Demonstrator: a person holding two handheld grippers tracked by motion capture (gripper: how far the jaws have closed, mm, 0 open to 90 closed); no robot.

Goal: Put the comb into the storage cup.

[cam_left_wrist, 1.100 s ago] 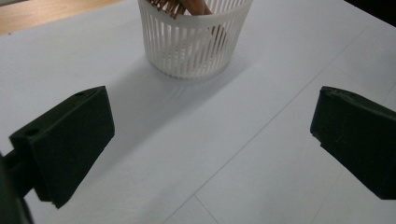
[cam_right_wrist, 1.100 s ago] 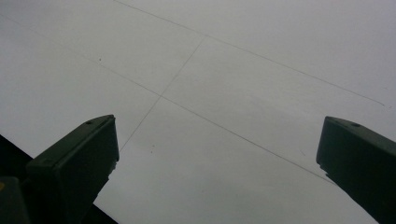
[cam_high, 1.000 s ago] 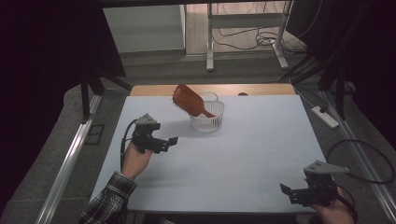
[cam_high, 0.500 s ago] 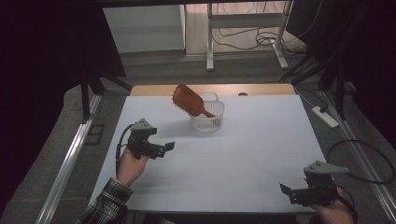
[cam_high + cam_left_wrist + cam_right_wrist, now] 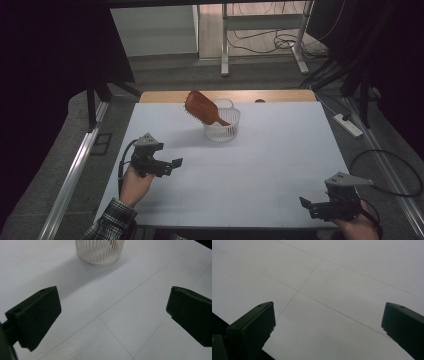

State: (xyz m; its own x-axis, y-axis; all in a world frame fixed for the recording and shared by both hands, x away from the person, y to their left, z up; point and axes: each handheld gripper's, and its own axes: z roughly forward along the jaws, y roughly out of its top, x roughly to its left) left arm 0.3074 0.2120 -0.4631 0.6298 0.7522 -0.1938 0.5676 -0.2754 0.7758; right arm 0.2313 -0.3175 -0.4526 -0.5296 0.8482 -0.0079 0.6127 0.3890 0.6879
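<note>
right claw [image 5: 314, 207]: wide open, empty, low at our near edge of the bench [image 5: 260, 165].
left claw [image 5: 167, 166]: wide open, holding nothing; over the last second we have drawn it back toward us, away from the basket.
meaning: we judge the placing done.
basket [image 5: 222, 124]: white, slatted, at the far middle.
hairbrush [image 5: 202, 107]: brown, handle down in the basket, head leaning out over the rim.

One wooden hairbrush [image 5: 203, 108] stands tilted in one white slatted basket [image 5: 223, 127] near the far edge of one white table [image 5: 260, 165]. Two grippers are held over it: one left gripper [image 5: 169, 165] and one right gripper [image 5: 311, 207].
</note>
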